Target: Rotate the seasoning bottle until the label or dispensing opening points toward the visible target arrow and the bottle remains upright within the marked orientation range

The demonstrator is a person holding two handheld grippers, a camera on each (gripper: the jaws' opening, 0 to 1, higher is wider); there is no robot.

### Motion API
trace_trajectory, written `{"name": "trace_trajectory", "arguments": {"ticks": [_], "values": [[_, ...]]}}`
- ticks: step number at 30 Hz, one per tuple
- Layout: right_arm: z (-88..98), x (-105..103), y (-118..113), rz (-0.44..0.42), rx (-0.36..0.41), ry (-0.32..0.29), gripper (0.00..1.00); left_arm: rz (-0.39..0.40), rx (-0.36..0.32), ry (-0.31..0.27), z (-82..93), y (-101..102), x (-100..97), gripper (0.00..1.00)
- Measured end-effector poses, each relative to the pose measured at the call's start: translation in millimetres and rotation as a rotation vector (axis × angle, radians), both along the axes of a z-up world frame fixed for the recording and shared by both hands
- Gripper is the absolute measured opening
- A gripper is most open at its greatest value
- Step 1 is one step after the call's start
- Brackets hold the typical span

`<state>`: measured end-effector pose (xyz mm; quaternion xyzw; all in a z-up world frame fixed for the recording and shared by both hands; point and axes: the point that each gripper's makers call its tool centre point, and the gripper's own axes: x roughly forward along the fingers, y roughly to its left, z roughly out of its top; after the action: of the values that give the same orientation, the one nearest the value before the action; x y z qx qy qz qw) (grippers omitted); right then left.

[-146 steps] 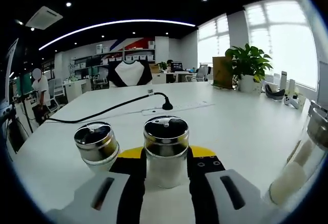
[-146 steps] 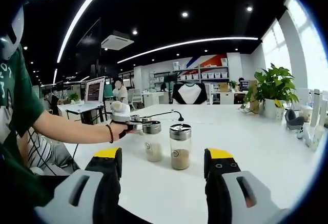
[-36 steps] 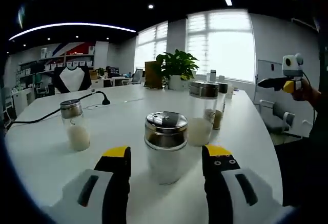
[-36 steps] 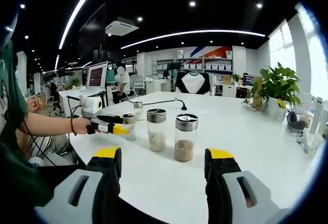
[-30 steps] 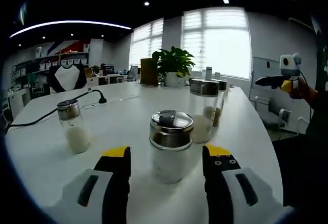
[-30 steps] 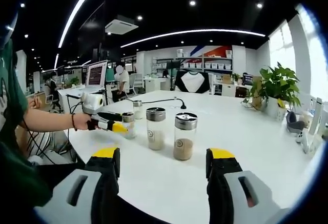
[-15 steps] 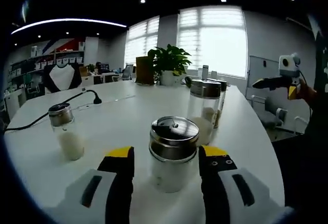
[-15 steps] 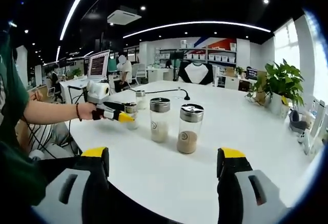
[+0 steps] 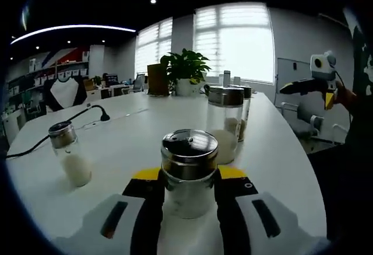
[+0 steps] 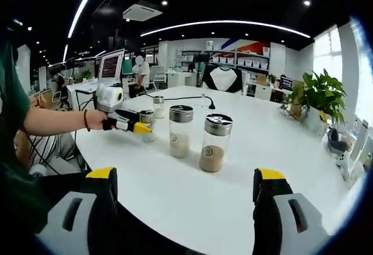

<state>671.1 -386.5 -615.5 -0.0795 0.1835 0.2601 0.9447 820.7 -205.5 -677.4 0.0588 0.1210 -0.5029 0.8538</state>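
Note:
A short glass seasoning bottle (image 9: 189, 176) with a shiny metal lid and white powder stands upright on the white table (image 9: 128, 132). My left gripper (image 9: 189, 179) is shut on it, its yellow-tipped jaws pressed against both sides. In the right gripper view the same bottle (image 10: 147, 125) sits at the tip of my left gripper (image 10: 133, 125), held out by a person's arm (image 10: 52, 121). My right gripper (image 10: 185, 176) stands wide open with nothing between its jaws, well short of two taller bottles (image 10: 213, 143). It is also in the left gripper view as the right gripper (image 9: 297, 86), far right.
Another small bottle (image 9: 69, 161) stands left of the held one, and two tall bottles (image 9: 224, 123) behind it to the right. A black cable (image 9: 70, 129) and a potted plant (image 9: 183, 71) lie farther back. The table's edge (image 10: 145, 208) runs near my right gripper's jaws.
My left gripper's jaws have come together onto the short bottle, which was loose between them before. The right gripper's jaws now stand wider apart.

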Motion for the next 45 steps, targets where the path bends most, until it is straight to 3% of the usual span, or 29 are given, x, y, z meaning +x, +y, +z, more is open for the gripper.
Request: {"name": "trace_trajectory", "arguments": {"ticks": [17, 24, 38, 45], "values": [[-1.8, -0.9, 3.5, 0.010, -0.025, 0.007, 0.99, 0.048, -0.011, -0.013, -3.1, 1.6, 2.4, 0.35], [1.6, -0.2, 7.2, 0.018, 0.014, 0.009, 0.98, 0.084, -0.013, -0.010, -2.1, -0.7, -1.9, 0.35], [-1.2, -0.2, 2.6, 0.000, 0.007, 0.022, 0.98, 0.250, -0.026, -0.015, -3.0, 4.6, 5.3, 0.35], [-1.6, -0.1, 3.0, 0.000, 0.004, 0.023, 0.98, 0.378, -0.017, -0.013, -3.4, 7.6, 7.2, 0.35]]}}
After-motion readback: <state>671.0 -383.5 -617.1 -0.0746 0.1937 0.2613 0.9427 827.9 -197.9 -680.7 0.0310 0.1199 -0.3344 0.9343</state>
